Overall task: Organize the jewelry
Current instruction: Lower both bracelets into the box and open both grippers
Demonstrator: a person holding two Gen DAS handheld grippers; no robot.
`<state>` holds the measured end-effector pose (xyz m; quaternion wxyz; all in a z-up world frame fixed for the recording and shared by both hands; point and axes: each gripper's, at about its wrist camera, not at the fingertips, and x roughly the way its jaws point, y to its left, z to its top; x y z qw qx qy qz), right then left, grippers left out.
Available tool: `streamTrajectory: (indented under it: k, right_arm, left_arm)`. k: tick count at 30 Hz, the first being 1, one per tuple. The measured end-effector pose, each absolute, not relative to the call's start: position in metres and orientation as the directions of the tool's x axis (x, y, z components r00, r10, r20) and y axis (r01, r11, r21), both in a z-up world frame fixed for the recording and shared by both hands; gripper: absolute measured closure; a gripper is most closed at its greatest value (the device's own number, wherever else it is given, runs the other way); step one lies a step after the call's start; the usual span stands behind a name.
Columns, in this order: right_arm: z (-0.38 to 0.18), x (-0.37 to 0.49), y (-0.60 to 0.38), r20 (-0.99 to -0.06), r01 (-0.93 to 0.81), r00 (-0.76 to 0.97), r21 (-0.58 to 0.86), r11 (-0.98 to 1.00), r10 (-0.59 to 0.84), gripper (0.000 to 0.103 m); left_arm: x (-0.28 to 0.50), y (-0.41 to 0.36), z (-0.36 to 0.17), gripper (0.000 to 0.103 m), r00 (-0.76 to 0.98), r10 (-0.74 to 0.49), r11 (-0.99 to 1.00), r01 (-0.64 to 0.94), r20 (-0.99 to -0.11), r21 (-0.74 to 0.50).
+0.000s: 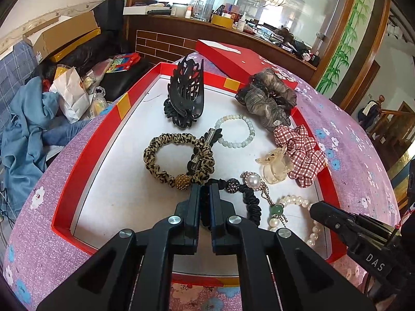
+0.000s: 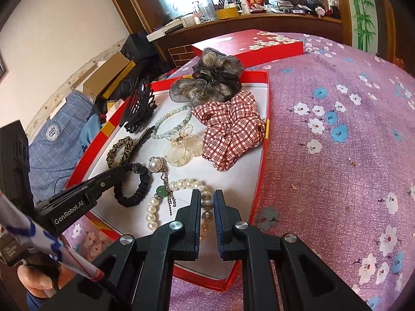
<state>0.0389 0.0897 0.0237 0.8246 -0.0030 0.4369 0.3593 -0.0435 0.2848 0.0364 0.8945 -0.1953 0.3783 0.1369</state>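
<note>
A red-rimmed box [image 1: 85, 140] with a white floor holds hair pieces and jewelry. My left gripper [image 1: 205, 189] is shut on the black scrunchie [image 1: 250, 202] with a beaded ball, beside the leopard scrunchie [image 1: 160, 153]; it also shows in the right wrist view [image 2: 118, 171], on the same scrunchie [image 2: 135, 194]. My right gripper [image 2: 206, 194] is nearly closed around the pearl bracelet [image 2: 181, 184], with a pearl between its fingers. A pearl brooch [image 2: 155, 164] with a green bead lies between the scrunchie and the bracelet.
Also in the box are a black claw clip [image 1: 185, 93], a pale bead bracelet [image 1: 236, 132], a clear clip [image 1: 275, 165], a checked scrunchie [image 1: 303, 153] and a grey scrunchie [image 1: 269, 98]. The box lid [image 1: 233, 57] lies behind on the purple flowered cloth [image 2: 337, 155].
</note>
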Motion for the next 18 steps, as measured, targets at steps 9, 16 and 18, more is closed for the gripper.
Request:
streamTrajectory:
  k: [9, 16, 18]
  right_arm:
    - [0.024, 0.034, 0.092, -0.728, -0.605, 0.381, 0.271, 0.749, 0.571, 0.09]
    - [0.026, 0.028, 0.093, -0.727, -0.614, 0.4, 0.239, 0.752, 0.558, 0.08]
    - [0.026, 0.027, 0.093, -0.727, -0.616, 0.401, 0.236, 0.752, 0.557, 0.08]
  left_arm:
    - [-0.043, 0.285, 0.036, 0.091, 0.668, 0.118, 0.888, -0.403, -0.735, -0.223]
    - [-0.044, 0.283, 0.039, 0.068, 0.668, 0.152, 0.89, -0.414, -0.728, -0.194]
    - [-0.044, 0.283, 0.038, 0.068, 0.667, 0.154, 0.89, -0.415, -0.729, -0.191]
